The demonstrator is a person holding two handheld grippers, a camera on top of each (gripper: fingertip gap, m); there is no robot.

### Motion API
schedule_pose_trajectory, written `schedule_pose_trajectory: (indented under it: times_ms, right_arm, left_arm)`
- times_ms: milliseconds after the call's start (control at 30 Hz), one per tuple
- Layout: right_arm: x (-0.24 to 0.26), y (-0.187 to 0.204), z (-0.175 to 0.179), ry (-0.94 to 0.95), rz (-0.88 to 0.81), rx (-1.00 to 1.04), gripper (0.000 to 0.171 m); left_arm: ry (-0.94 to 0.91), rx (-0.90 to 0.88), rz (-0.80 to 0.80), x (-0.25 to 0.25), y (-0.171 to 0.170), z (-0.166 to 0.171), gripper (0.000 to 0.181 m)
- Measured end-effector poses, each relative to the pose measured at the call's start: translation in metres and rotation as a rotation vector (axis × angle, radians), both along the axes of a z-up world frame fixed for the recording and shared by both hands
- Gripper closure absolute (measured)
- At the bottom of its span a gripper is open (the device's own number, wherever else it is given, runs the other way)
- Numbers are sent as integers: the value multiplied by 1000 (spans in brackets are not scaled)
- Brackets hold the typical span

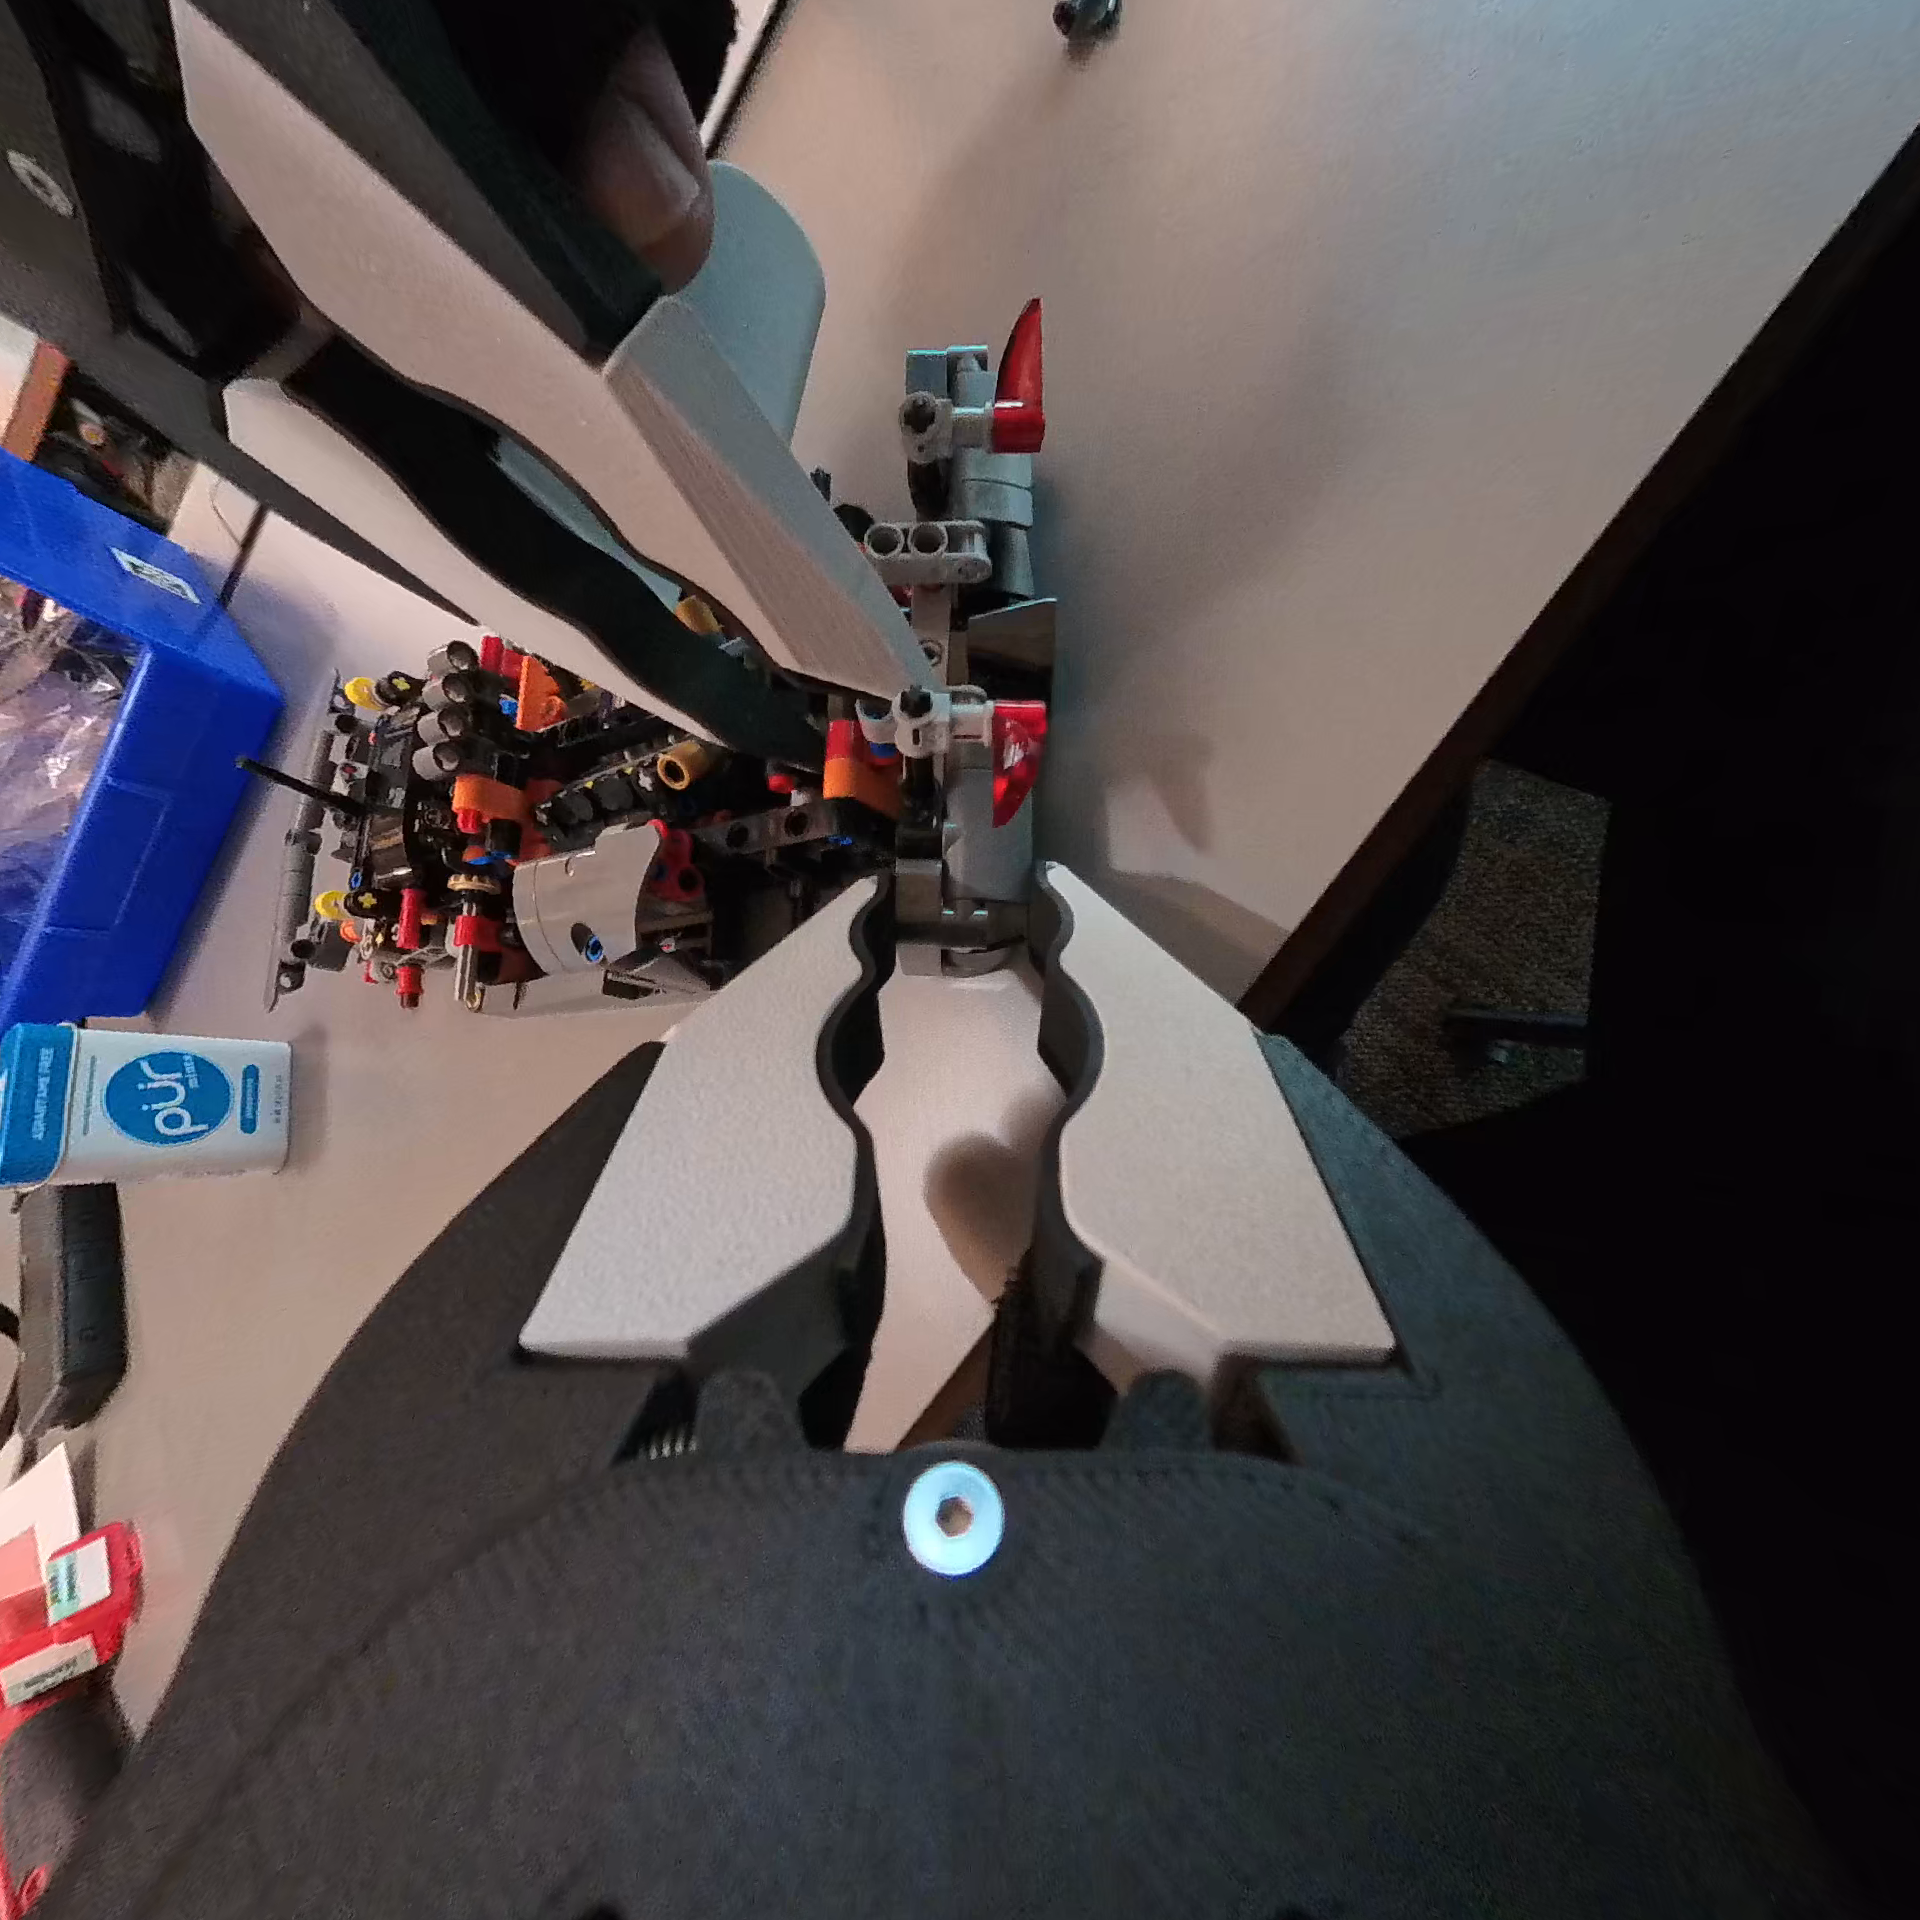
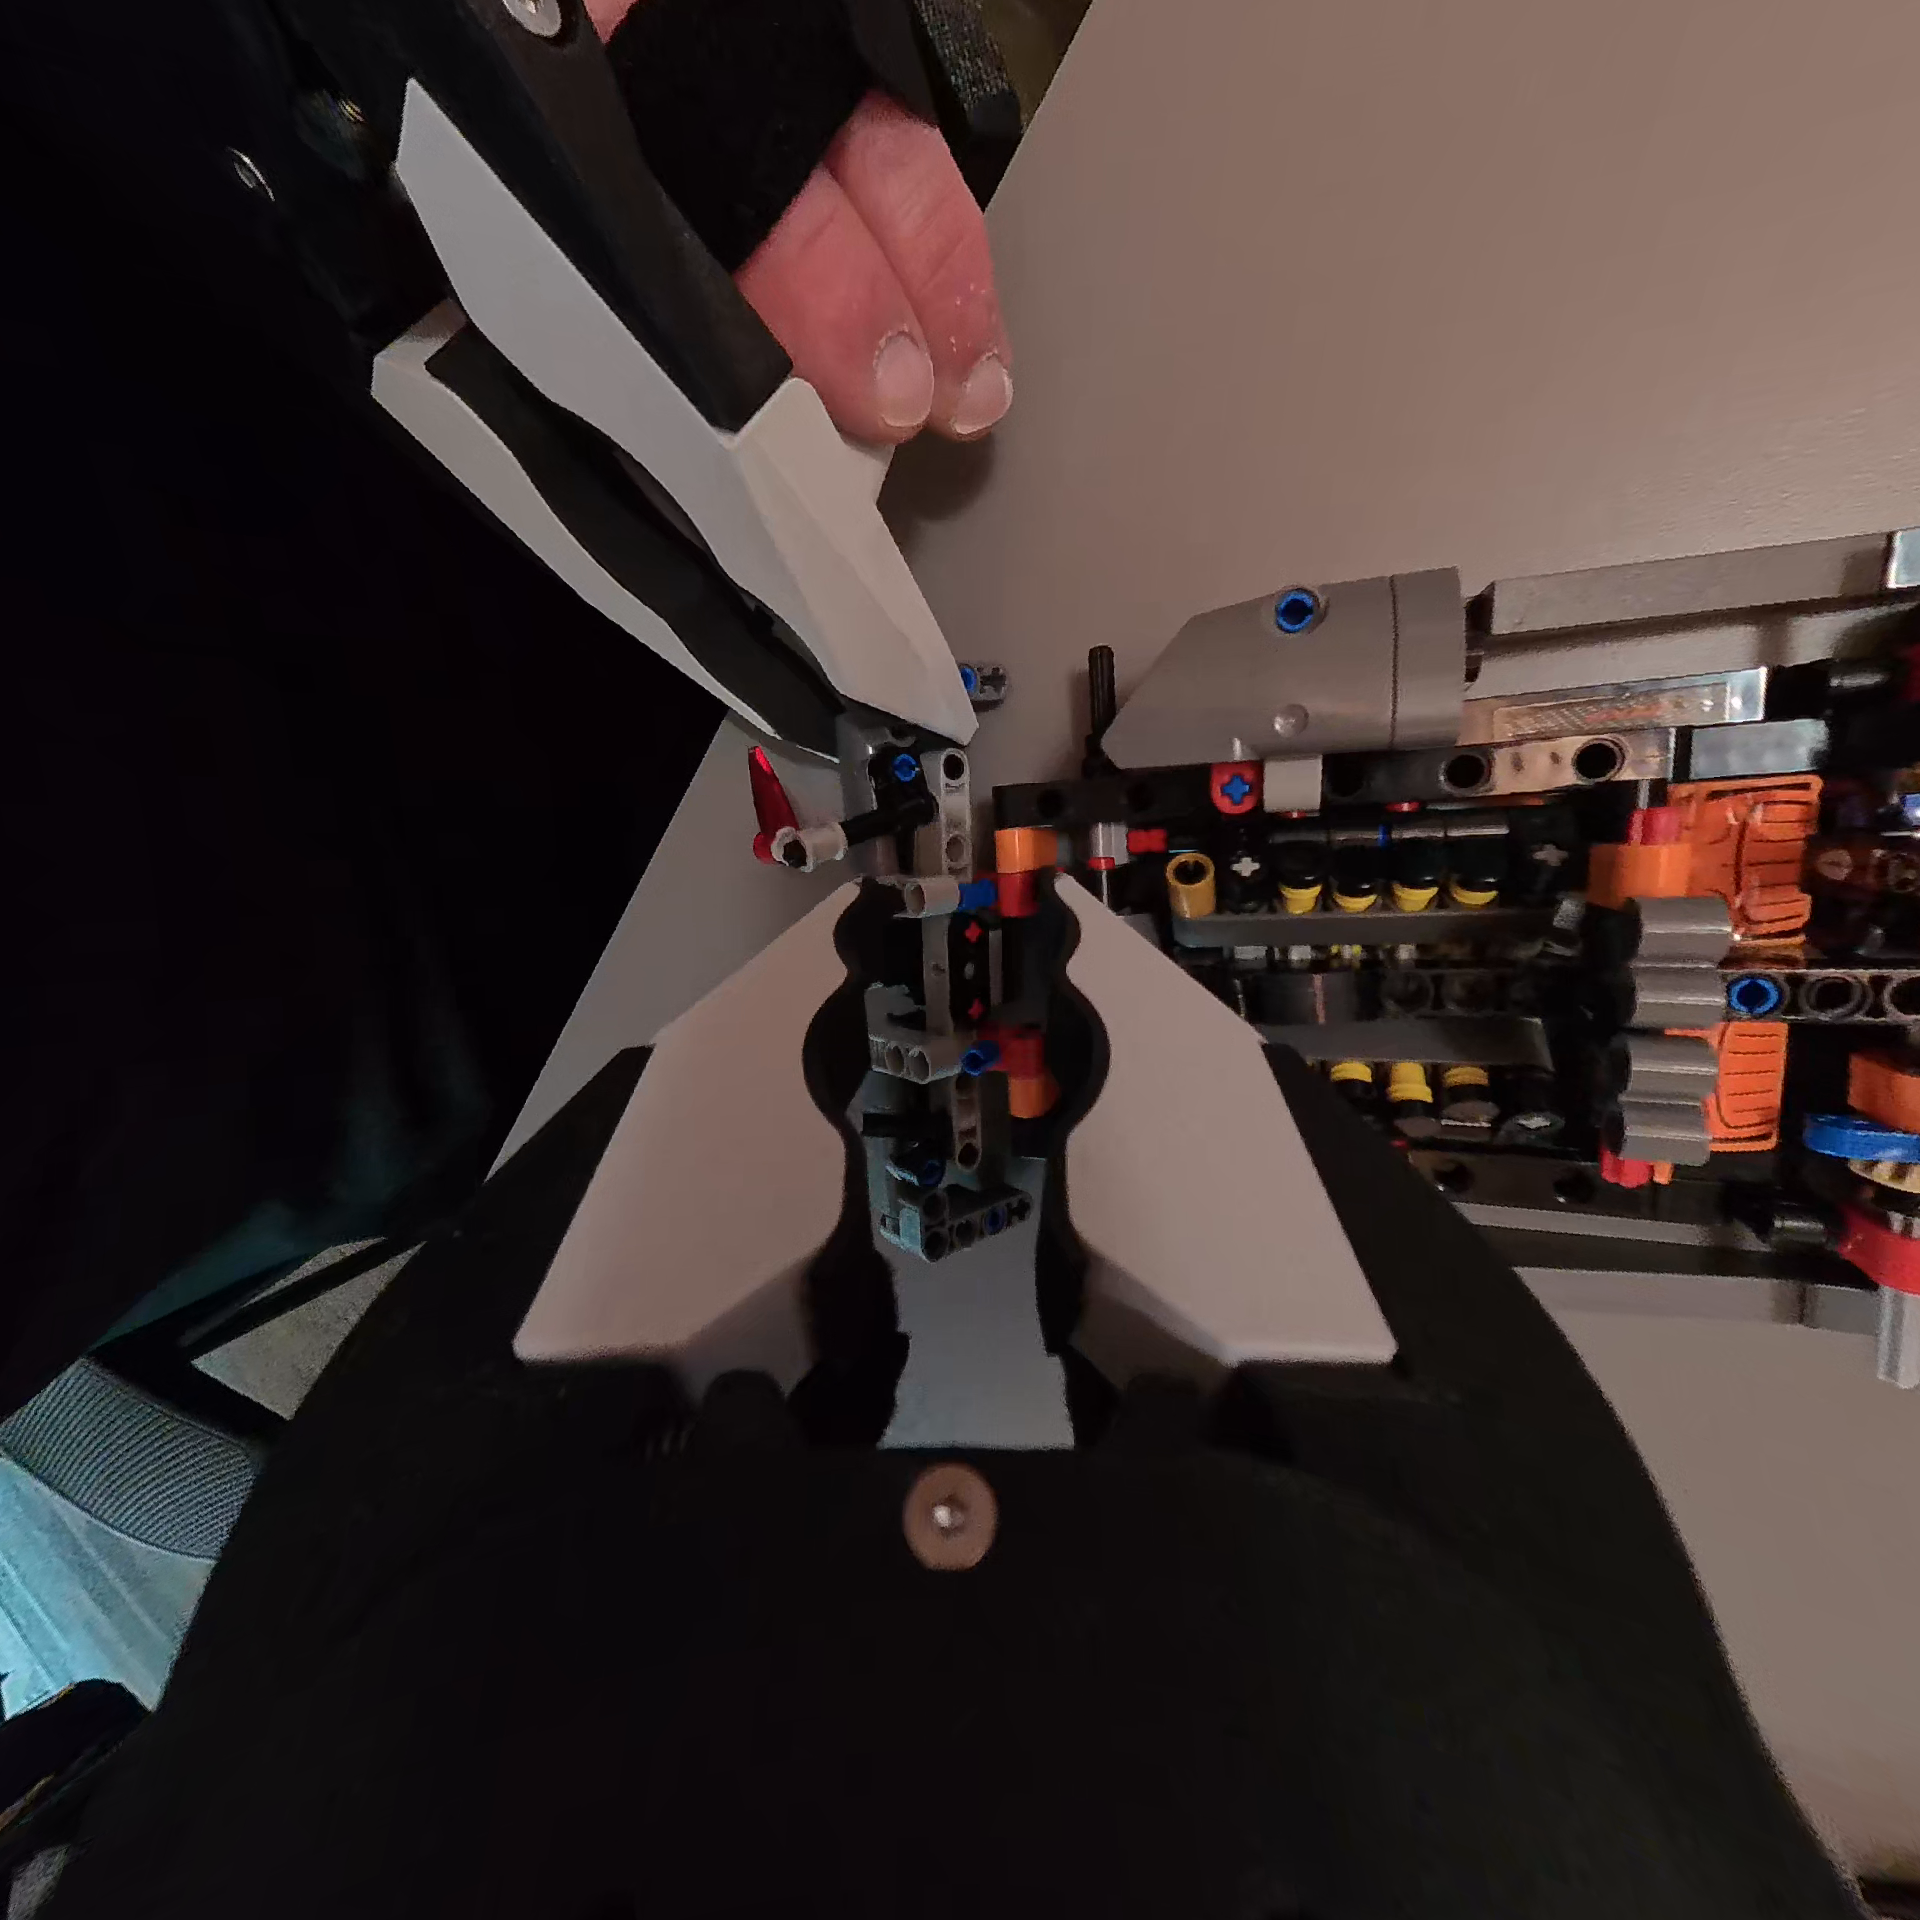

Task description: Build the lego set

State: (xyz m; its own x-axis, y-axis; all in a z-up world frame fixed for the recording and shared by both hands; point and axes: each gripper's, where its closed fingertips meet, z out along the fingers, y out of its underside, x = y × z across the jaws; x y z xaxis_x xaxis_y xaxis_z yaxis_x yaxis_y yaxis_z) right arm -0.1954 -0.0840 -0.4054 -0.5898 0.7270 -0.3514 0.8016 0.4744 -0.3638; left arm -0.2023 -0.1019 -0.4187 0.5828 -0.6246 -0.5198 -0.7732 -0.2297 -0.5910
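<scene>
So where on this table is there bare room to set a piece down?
Bare table lies beyond the grey sub-assembly, out to the dark edge. Crowded: between the lego model, blue bin and white tin, only a narrow strip.

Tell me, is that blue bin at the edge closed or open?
Open. The blue bin has no lid in the left wrist view, and crinkled clear plastic shows inside it. How full it is, cannot tell.

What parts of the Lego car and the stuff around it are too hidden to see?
- Left wrist view: the right gripper covers the middle of the Lego car.
- Left wrist view: the blue bin is cut off by the left edge.
- Right wrist view: the car runs off the right edge; the floor at lower left is dark and blurred.
</scene>
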Motion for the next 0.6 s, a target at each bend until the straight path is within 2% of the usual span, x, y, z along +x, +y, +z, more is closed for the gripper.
schedule_pose_trajectory:
  times_ms: [600]
  right_arm:
    - [2,7,2,-26,25,23,151]
  left_arm:
    - [13,-9,20,4,3,0,159]
